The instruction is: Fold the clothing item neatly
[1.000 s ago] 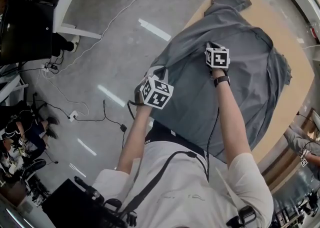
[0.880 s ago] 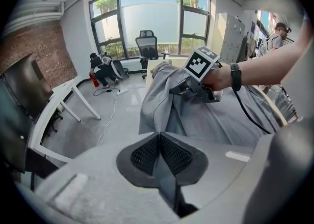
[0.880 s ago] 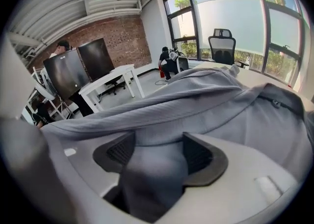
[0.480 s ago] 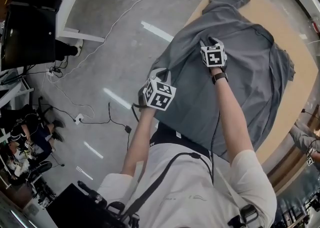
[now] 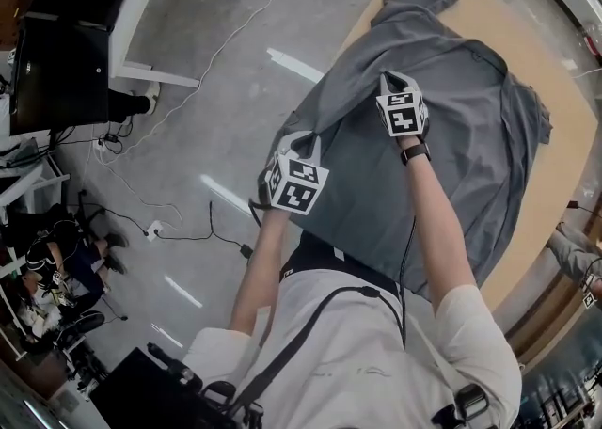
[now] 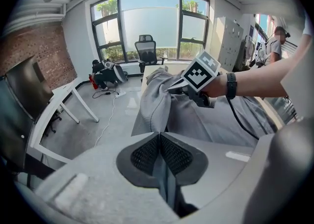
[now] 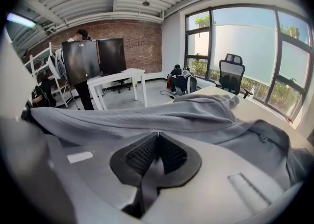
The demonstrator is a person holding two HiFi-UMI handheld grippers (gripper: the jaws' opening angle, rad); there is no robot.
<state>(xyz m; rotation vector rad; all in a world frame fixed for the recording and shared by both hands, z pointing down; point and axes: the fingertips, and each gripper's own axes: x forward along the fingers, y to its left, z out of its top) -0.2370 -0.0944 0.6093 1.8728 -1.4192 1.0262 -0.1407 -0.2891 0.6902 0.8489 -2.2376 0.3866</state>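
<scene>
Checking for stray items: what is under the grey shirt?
A tan table shows around the shirt, bare along its far side. Anything else beneath is covered and cannot be seen.

Matt grey cloth shirt [image 5: 461, 145], smooth wooden table [image 5: 572, 159]

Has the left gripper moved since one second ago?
Yes, slightly. In the head view the left gripper, shut on the shirt, now stands closer to the bright floor stripe at its left, though the camera shifted too.
</scene>
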